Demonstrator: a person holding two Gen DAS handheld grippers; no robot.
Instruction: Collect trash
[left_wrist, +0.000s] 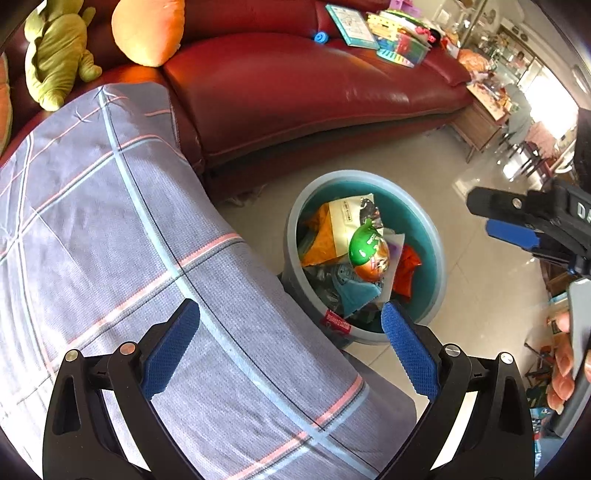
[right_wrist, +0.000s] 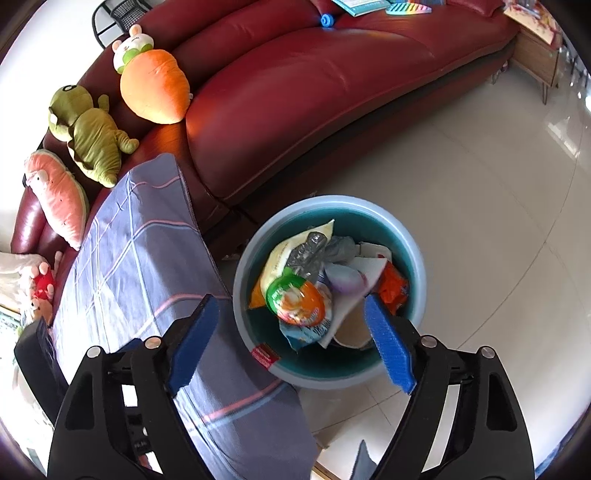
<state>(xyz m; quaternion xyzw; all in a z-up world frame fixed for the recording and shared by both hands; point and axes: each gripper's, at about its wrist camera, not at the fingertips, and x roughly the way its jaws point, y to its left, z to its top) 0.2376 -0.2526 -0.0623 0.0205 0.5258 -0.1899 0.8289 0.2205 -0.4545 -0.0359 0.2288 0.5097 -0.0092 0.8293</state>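
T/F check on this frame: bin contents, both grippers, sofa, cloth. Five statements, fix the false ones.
1. The bin holds wrappers and a green and orange egg-shaped capsule. True.
2. The right gripper is clamped on a wrapper. False: its jaws stand apart with nothing between the pads.
3. The left gripper is open and empty. True.
4. The sofa is blue. False: it is dark red.
5. The checked cloth lies inside the bin. False: it drapes over something beside the bin, left of it in the right wrist view.
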